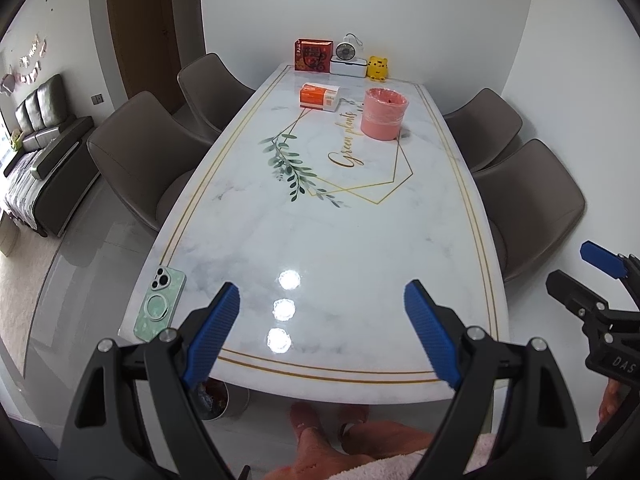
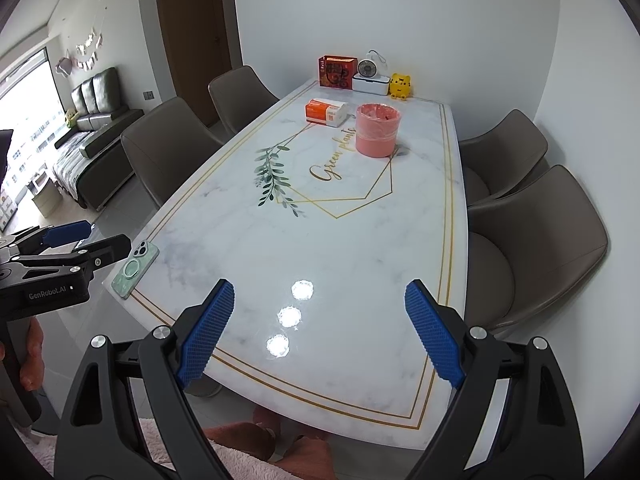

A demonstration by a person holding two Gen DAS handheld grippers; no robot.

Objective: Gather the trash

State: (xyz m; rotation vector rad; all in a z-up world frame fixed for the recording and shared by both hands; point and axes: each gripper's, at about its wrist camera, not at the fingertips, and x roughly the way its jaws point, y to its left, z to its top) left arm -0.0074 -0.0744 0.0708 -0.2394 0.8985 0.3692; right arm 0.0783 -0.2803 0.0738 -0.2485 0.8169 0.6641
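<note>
Both hand-held grippers hang over the near end of the desk. The left hand-held gripper has its jaws wide apart and holds nothing. The right hand-held gripper is the same, wide and bare.

No loose trash shows on the desk. The pink trash bin, lined with a clear bag, stands at the far end, well apart from both grippers. Something pink lies inside it, but I cannot tell what. This could be a tidy desk after the trash went in, or a desk where the trash lies out of view. So I cannot say what move comes next.

The desk is white marble with gold lines and green leaves. A green phone lies at the near left corner. An orange tissue pack sits near the bin. By the far wall stand a red gift bag, a small fan and a yellow bear toy. Brown chairs stand along both sides, and a sofa is in the room to the left.
</note>
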